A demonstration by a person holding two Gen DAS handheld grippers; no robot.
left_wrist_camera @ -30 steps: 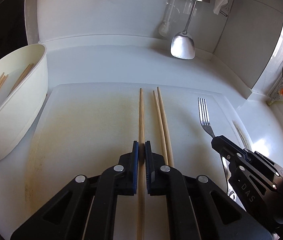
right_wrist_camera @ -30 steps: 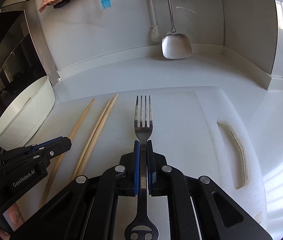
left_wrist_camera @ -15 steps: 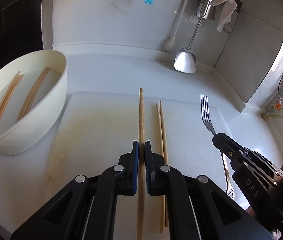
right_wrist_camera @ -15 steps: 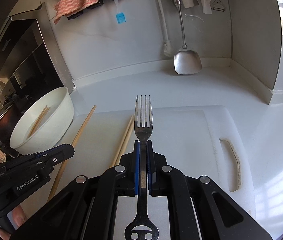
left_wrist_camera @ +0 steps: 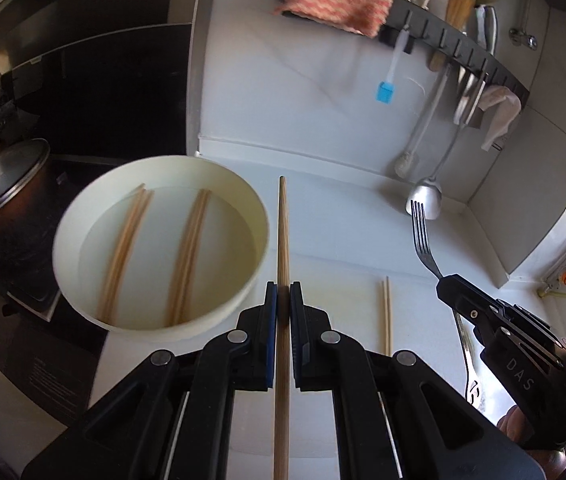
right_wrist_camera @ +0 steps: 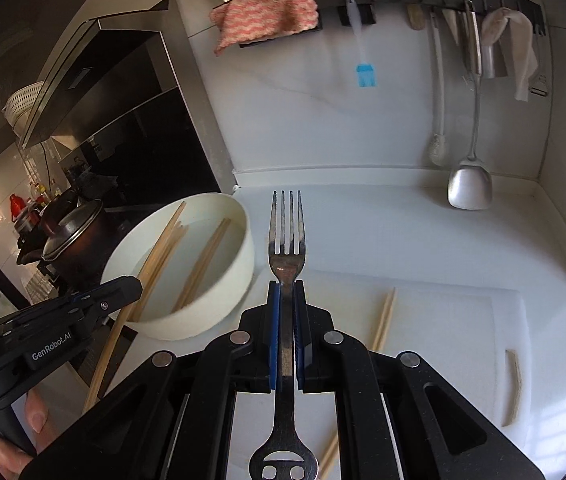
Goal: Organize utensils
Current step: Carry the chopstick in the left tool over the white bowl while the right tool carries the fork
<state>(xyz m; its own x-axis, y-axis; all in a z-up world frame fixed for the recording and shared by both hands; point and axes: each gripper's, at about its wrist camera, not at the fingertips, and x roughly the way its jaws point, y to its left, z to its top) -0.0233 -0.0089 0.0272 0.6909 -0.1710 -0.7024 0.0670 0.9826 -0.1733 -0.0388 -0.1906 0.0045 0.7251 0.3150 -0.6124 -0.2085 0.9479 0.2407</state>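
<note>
The left gripper (left_wrist_camera: pixel 283 308) is clamping one chopstick (left_wrist_camera: pixel 282 232) just beside the white bowl (left_wrist_camera: pixel 219 312), while the right gripper (right_wrist_camera: pixel 286 320) is pinching a fork (right_wrist_camera: pixel 286 236). Ideally, each tip is passing over the rim before release. Two chopsticks (left_wrist_camera: pixel 385 316) are lying on the cutting board (right_wrist_camera: pixel 463 320).

A pale tan wood tone is being shown by the single chopstick (left_wrist_camera: pixel 283 240), by the chopsticks in the bowl (left_wrist_camera: pixel 189 256) and by the pair on the board (left_wrist_camera: pixel 386 316). The bowl (left_wrist_camera: pixel 163 322) is being seen as cream white. The fork (right_wrist_camera: pixel 286 236) is being rendered in dull silver with darker staining near its tines. Black bodies with blue pads are being displayed by the left hand-held gripper (left_wrist_camera: pixel 283 300) and the right hand-held gripper (right_wrist_camera: pixel 286 300). The bench (right_wrist_camera: pixel 383 236) and cutting board (right_wrist_camera: pixel 443 320) are appearing white, the board possibly yellowed in patches. A pink-and-white zigzag pattern is being carried by the hanging cloth (right_wrist_camera: pixel 267 12). The brush head (right_wrist_camera: pixel 365 75) is showing bright blue.
</note>
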